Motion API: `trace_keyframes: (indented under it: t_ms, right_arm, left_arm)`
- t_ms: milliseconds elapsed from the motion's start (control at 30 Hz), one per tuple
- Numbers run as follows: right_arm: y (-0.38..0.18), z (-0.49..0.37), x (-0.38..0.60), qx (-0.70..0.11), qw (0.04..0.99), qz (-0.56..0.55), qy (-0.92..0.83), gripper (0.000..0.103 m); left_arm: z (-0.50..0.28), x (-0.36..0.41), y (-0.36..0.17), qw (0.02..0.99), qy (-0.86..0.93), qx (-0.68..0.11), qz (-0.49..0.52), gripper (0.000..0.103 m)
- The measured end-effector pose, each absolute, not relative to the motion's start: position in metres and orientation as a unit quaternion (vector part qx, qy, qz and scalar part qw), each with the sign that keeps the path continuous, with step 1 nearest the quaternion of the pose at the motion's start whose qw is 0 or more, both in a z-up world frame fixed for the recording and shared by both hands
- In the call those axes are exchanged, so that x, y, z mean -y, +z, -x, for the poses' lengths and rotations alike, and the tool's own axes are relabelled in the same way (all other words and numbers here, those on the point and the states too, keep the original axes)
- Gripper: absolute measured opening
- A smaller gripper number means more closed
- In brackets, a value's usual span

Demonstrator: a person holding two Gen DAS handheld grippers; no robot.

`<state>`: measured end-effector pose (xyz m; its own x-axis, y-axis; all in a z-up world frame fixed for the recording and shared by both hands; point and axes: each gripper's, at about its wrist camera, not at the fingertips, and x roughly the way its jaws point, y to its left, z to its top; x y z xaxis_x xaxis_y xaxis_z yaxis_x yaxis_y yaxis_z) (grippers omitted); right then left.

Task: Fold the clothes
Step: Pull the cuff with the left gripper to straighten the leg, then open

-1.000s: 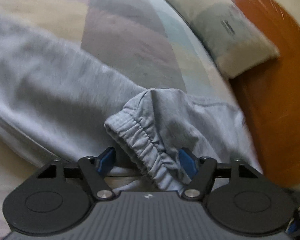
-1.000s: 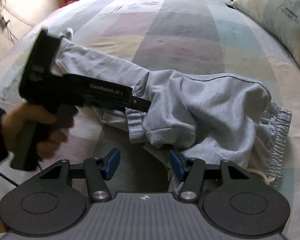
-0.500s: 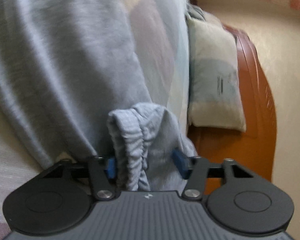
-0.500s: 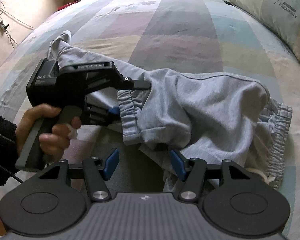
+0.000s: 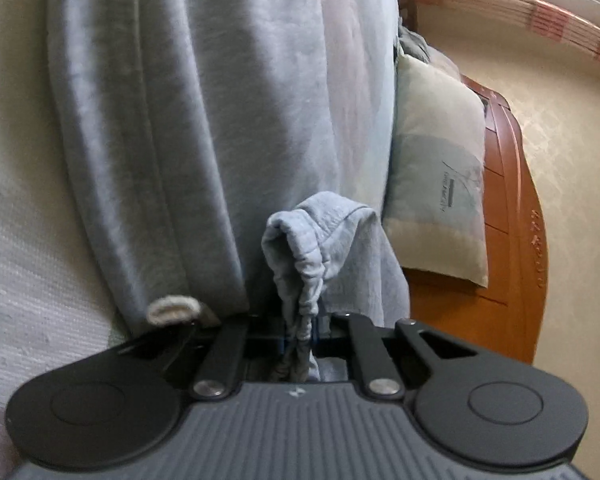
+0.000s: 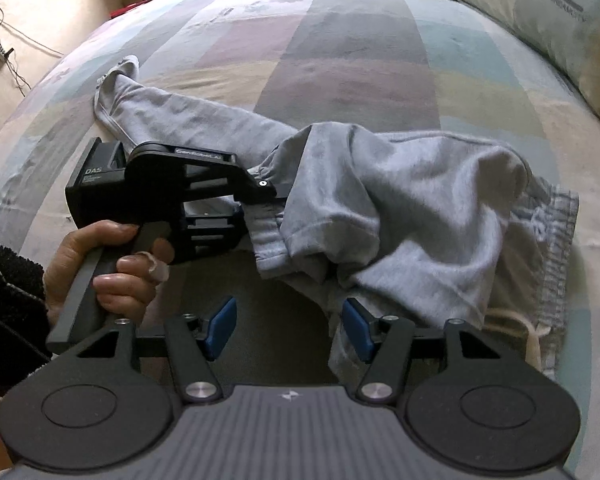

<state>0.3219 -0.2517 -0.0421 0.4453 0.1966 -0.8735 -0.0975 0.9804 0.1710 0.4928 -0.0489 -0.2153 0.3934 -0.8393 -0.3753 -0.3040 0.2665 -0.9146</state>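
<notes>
On a striped bed (image 6: 364, 40), the left gripper (image 5: 302, 332) pinches the elastic cuff (image 5: 304, 280) of grey sweatpants (image 6: 400, 200), lifting it to fold, while the right gripper (image 6: 288, 326) waits nearby, wide open and empty.

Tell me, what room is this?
Most likely a bedroom. There is a big bed with a striped cover, a pillow leaning against a wooden headboard, and grey sweatpants lying on the bed.

Left tool (image 6: 260, 200) clamping grey sweatpants (image 6: 400, 208), right tool (image 6: 290, 326) spread
</notes>
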Motion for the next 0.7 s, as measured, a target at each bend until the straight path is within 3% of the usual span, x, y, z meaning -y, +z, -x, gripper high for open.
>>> trace_keyframes:
  t_ms: [300, 700]
  right_arm:
    - [-0.030, -0.310, 0.250, -0.512, 0.854, -0.038, 0.082, 0.065]
    - [-0.022, -0.300, 0.230, -0.514, 0.852, -0.041, 0.088, 0.065]
  left_arm:
    - [-0.484, 0.016, -0.144, 0.690, -0.205, -0.535, 0.443, 0.008]
    - [-0.404, -0.162, -0.066, 0.743, -0.046, -0.592, 0.309, 0.008]
